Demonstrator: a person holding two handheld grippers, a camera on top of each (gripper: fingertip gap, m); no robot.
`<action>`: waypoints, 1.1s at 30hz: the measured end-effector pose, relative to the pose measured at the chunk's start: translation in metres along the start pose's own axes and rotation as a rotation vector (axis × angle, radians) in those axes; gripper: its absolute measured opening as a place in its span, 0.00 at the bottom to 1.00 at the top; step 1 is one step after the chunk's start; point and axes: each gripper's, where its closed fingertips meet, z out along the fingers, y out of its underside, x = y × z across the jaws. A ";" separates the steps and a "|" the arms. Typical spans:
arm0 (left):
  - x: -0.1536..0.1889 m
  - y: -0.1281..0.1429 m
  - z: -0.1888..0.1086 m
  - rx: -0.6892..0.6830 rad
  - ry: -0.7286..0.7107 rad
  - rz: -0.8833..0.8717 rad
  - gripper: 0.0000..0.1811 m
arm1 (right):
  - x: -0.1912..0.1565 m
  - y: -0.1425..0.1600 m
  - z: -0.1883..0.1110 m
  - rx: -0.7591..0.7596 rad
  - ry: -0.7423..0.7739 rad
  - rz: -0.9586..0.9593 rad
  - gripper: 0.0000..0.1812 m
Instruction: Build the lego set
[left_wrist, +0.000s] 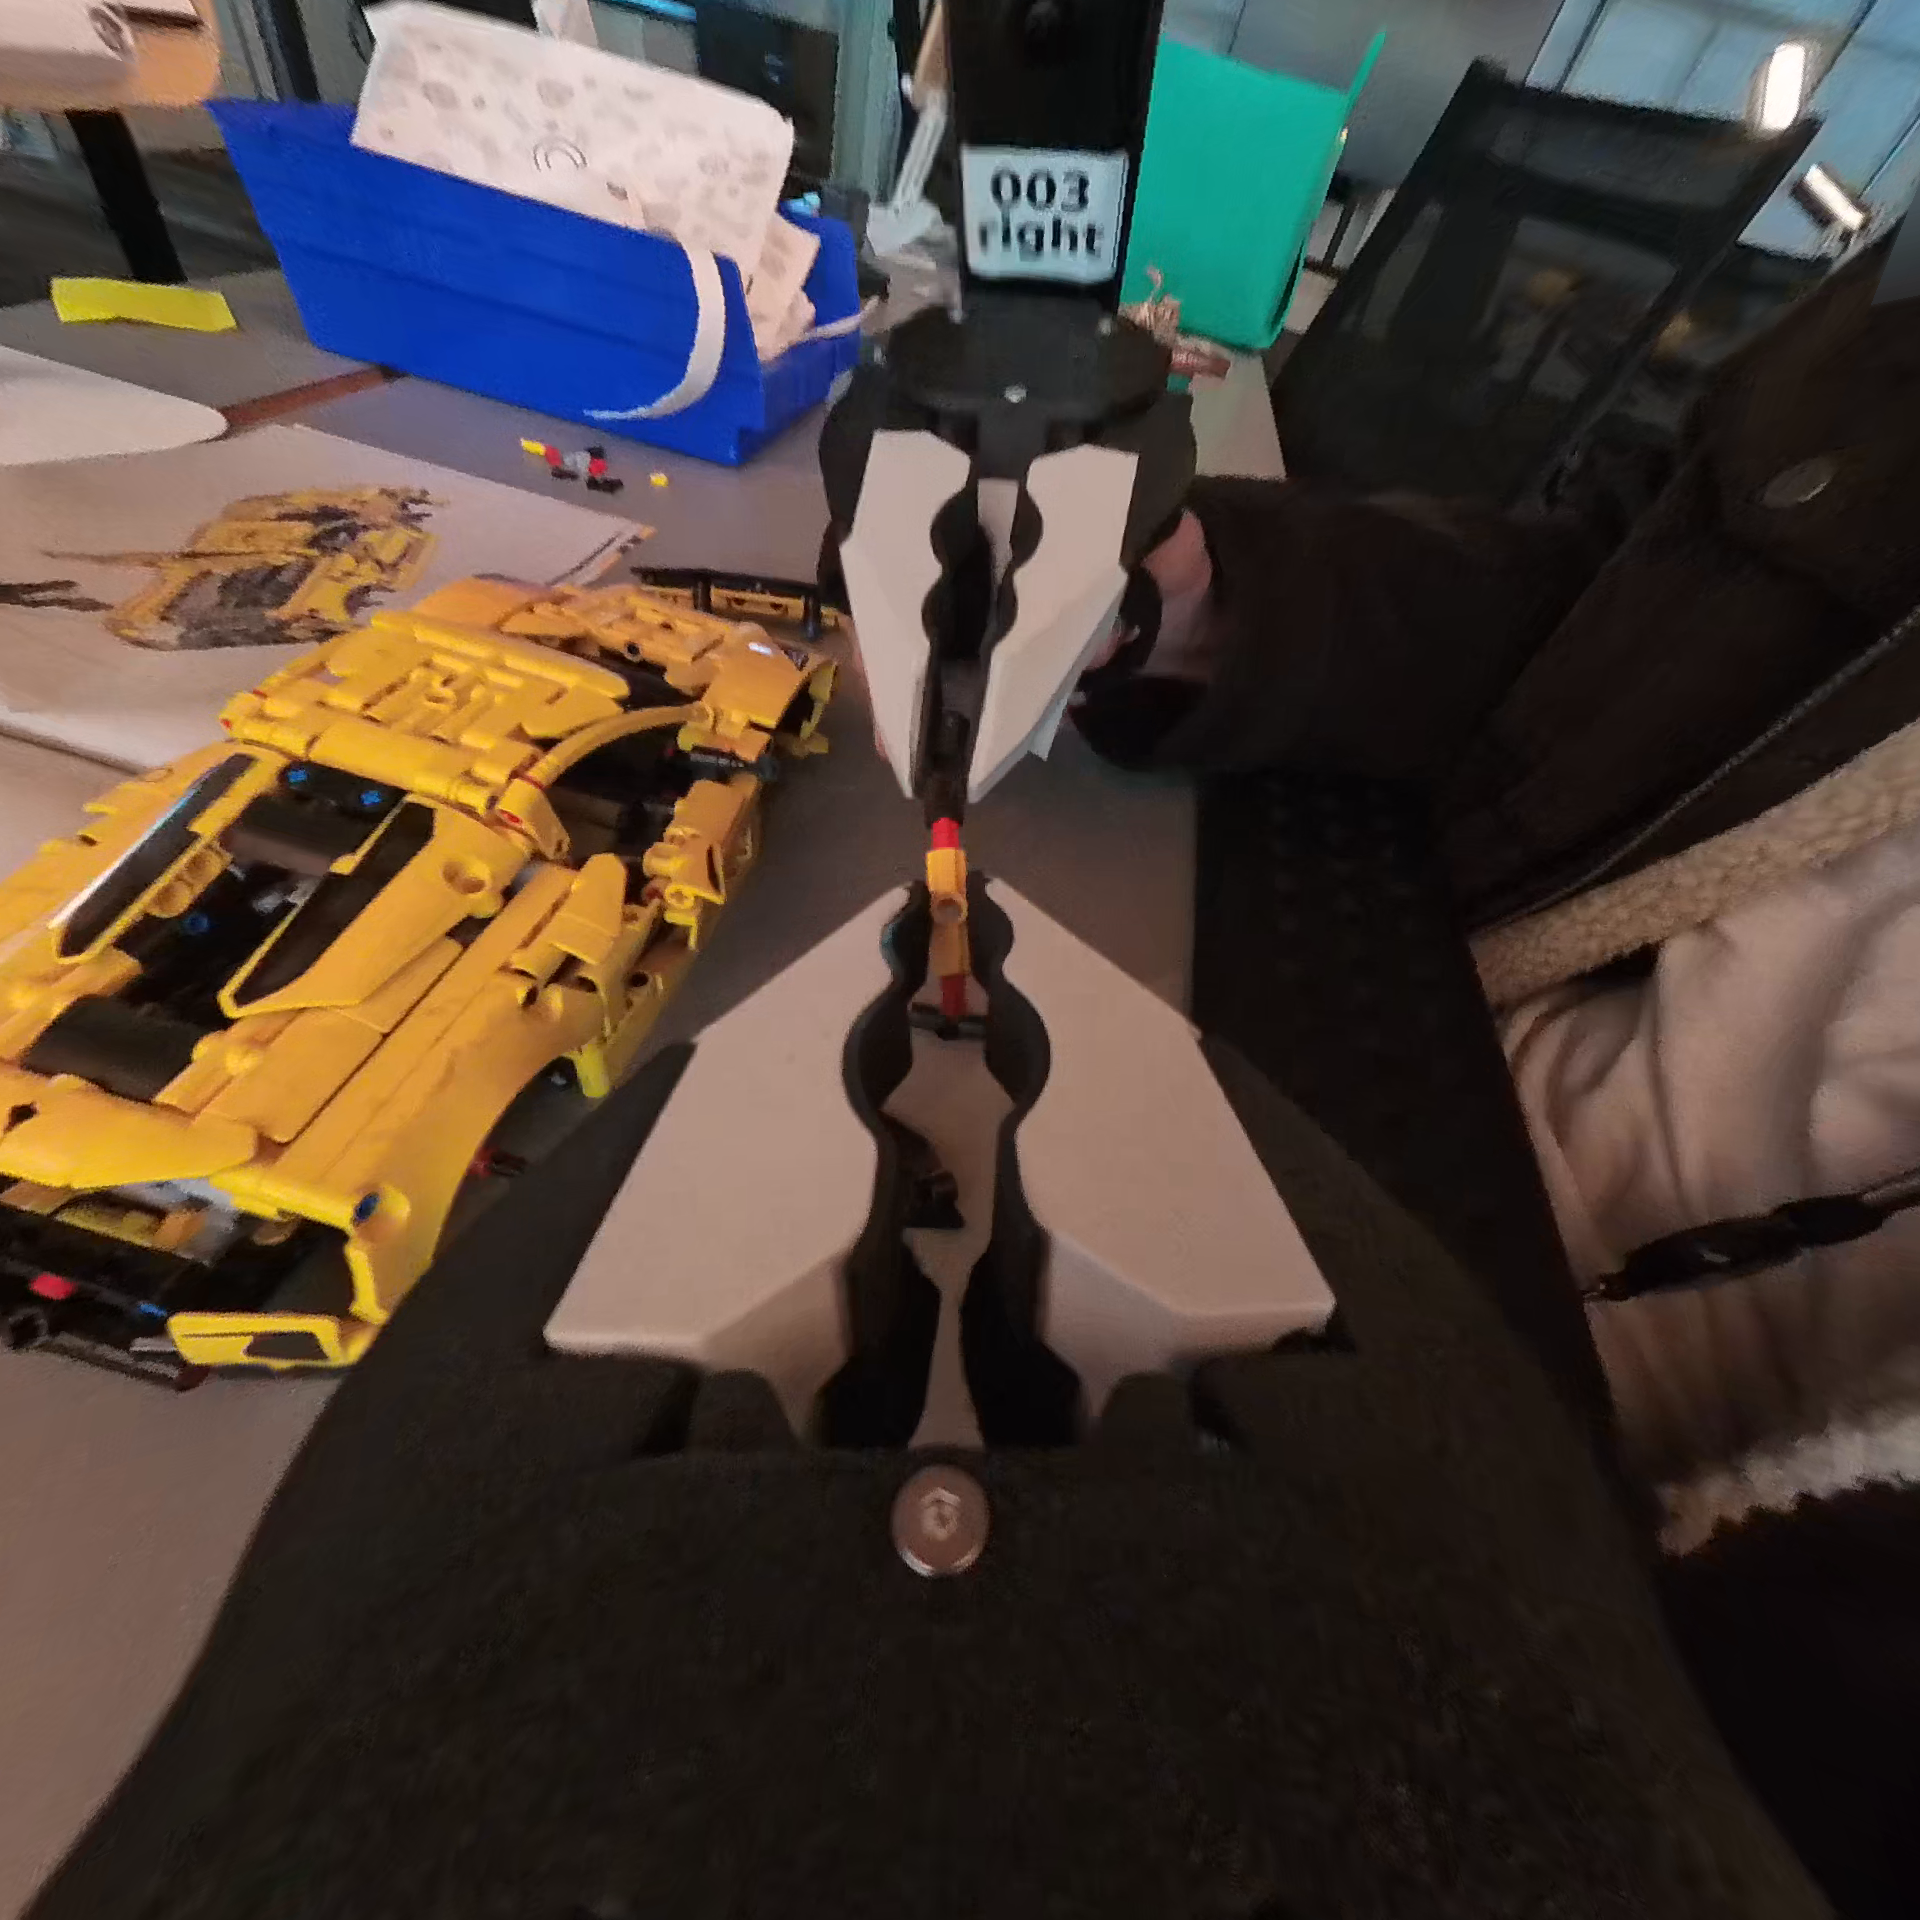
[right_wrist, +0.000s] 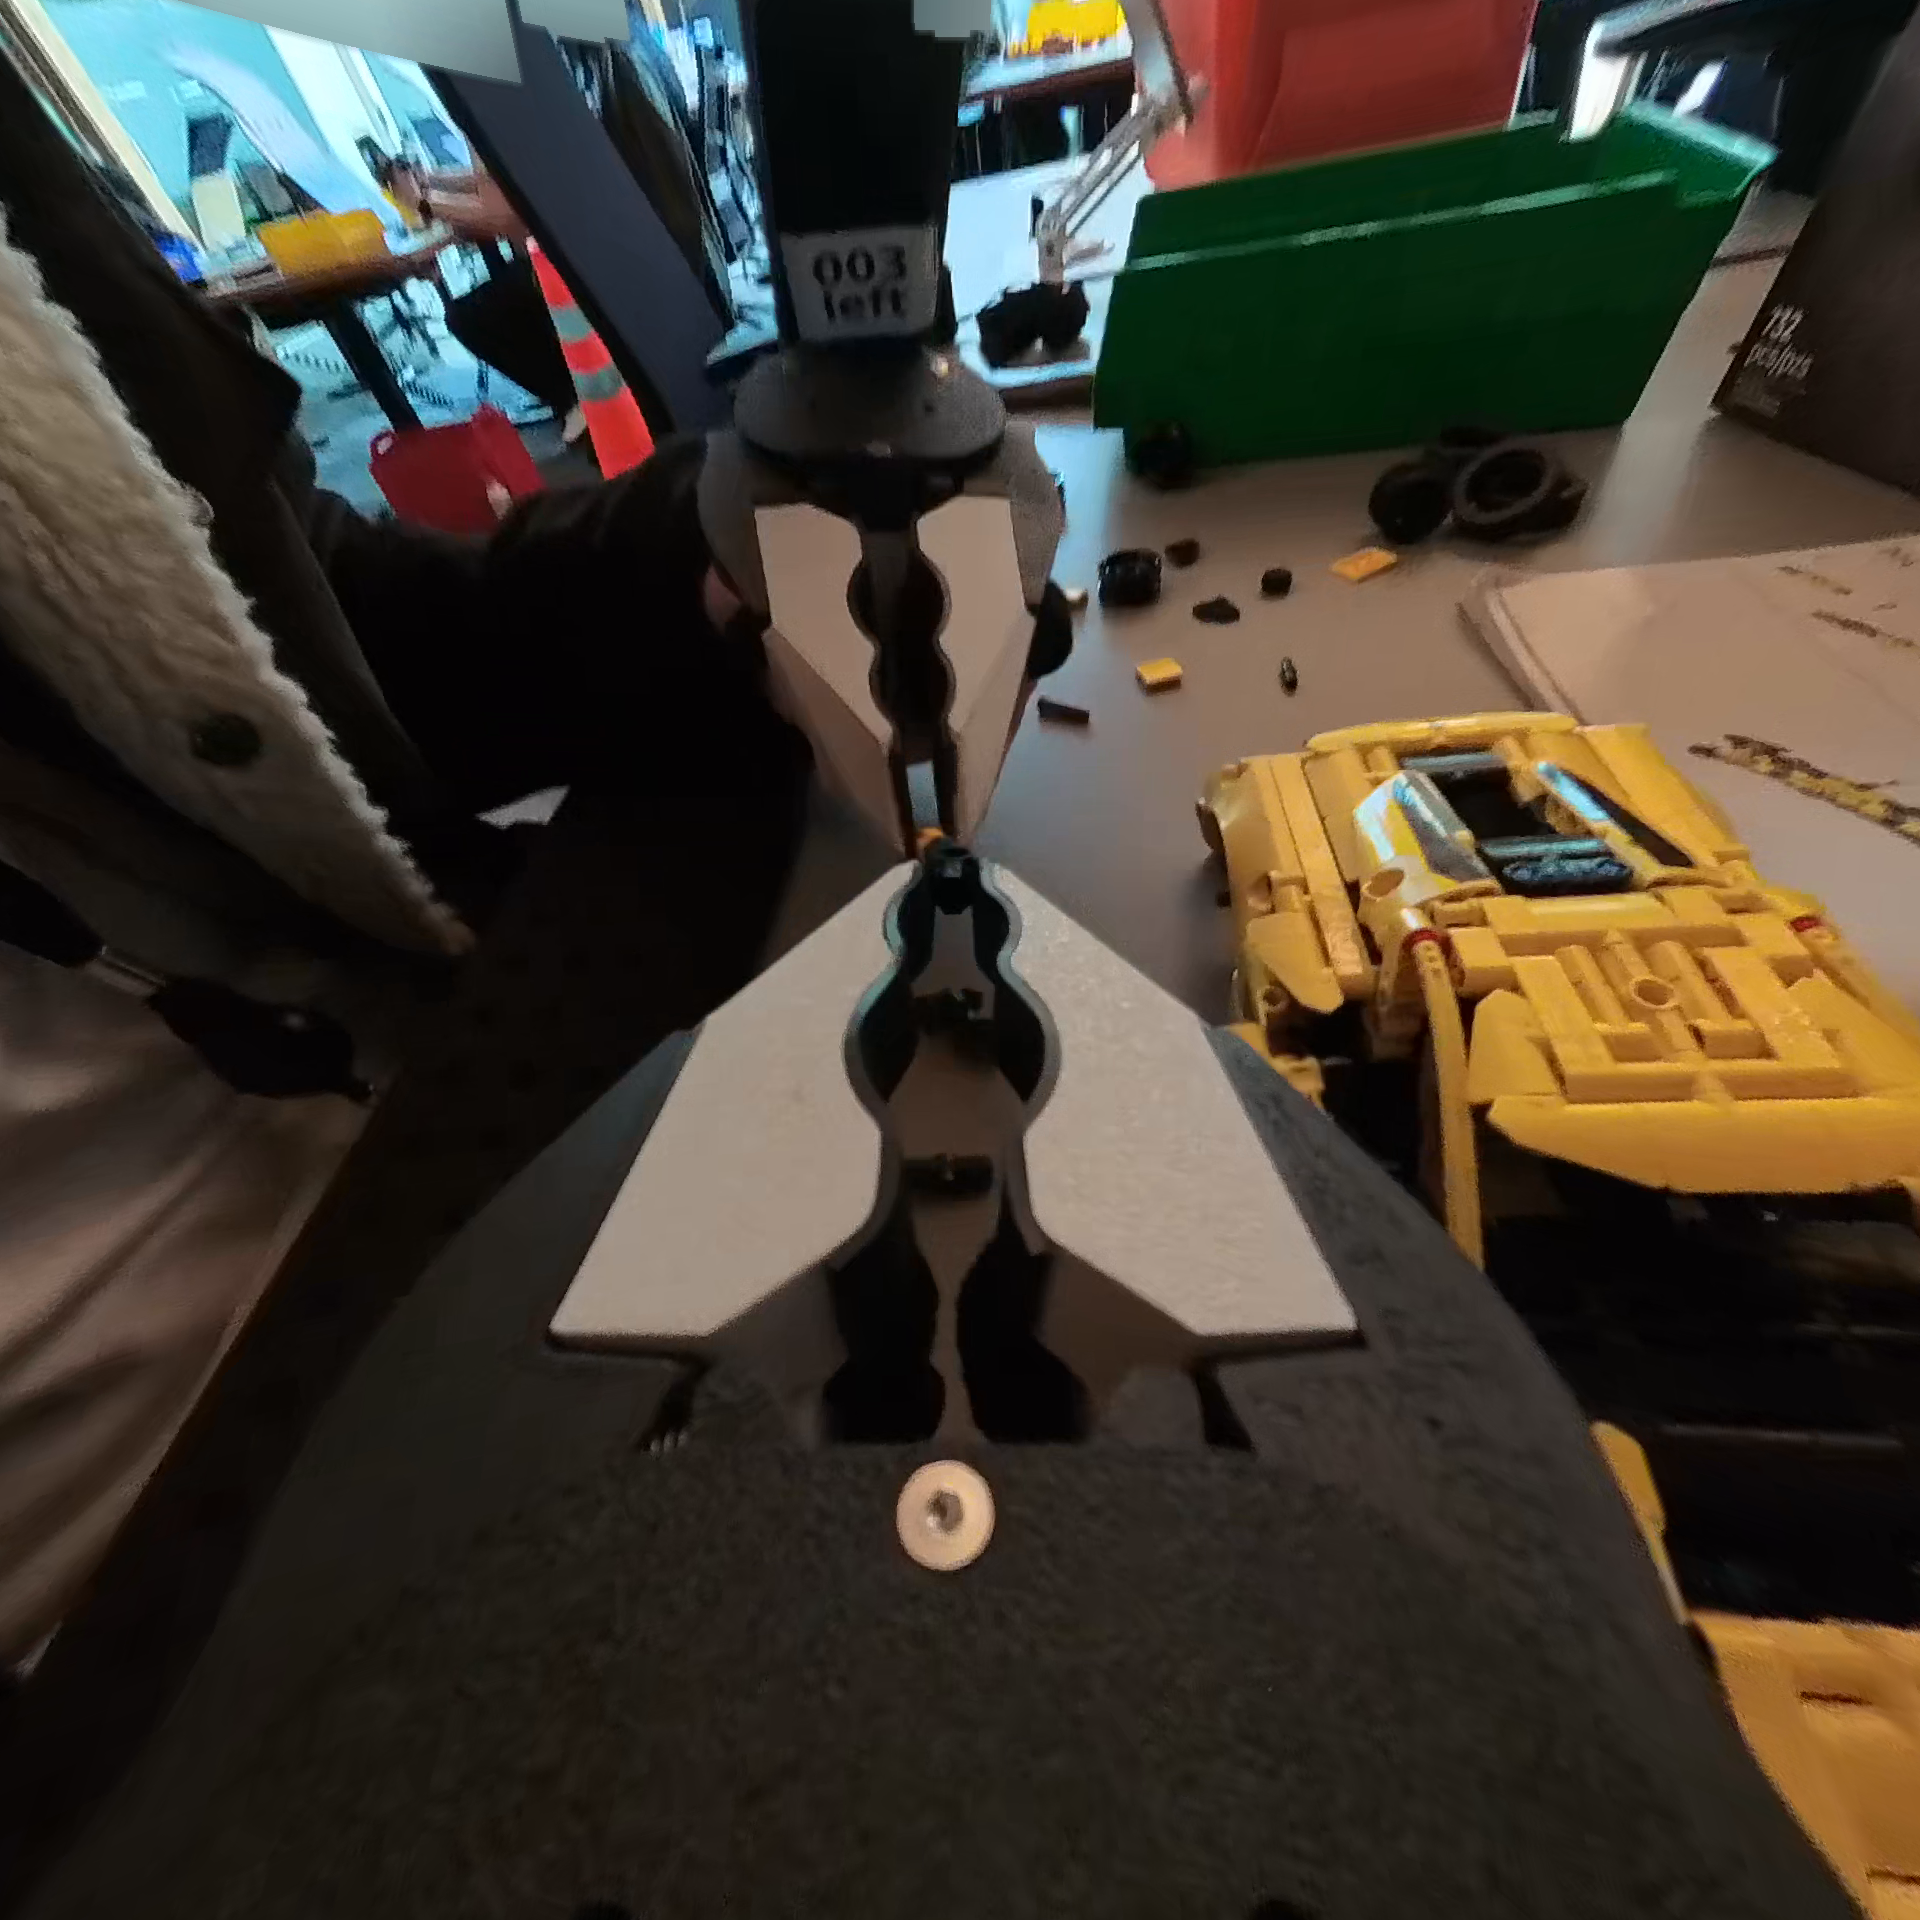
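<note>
My left gripper (left_wrist: 945, 896) is shut on a small yellow and red pin assembly (left_wrist: 948, 920), held in the air beside the table. My right gripper (right_wrist: 948, 871) faces it tip to tip and is shut on a small black piece (right_wrist: 951, 864). In the left wrist view the right gripper (left_wrist: 940, 781) meets the assembly's red end (left_wrist: 943, 831). In the right wrist view the left gripper (right_wrist: 925, 821) shows a bit of yellow at its tips. The yellow lego car (left_wrist: 395, 914) stands on the table; it also shows in the right wrist view (right_wrist: 1558, 987).
An instruction booklet (left_wrist: 260, 582) lies behind the car, with a blue bin (left_wrist: 499, 270) and loose small pieces (left_wrist: 582, 462) beyond. A green bin (right_wrist: 1403, 281), black tyres (right_wrist: 1475, 494) and scattered pieces (right_wrist: 1195, 608) lie on the table. A person's coat (left_wrist: 1714, 1039) is close by.
</note>
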 end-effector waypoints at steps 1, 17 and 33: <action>-0.001 0.004 0.002 -0.023 -0.006 0.004 0.03 | 0.000 0.004 0.001 -0.023 0.001 0.002 0.04; -0.002 0.013 0.006 -0.075 -0.010 -0.004 0.03 | 0.002 0.016 0.003 -0.059 -0.025 0.064 0.04; -0.029 -0.014 -0.011 0.143 -0.064 -0.251 0.04 | 0.025 0.001 0.012 -0.033 0.190 -0.050 0.25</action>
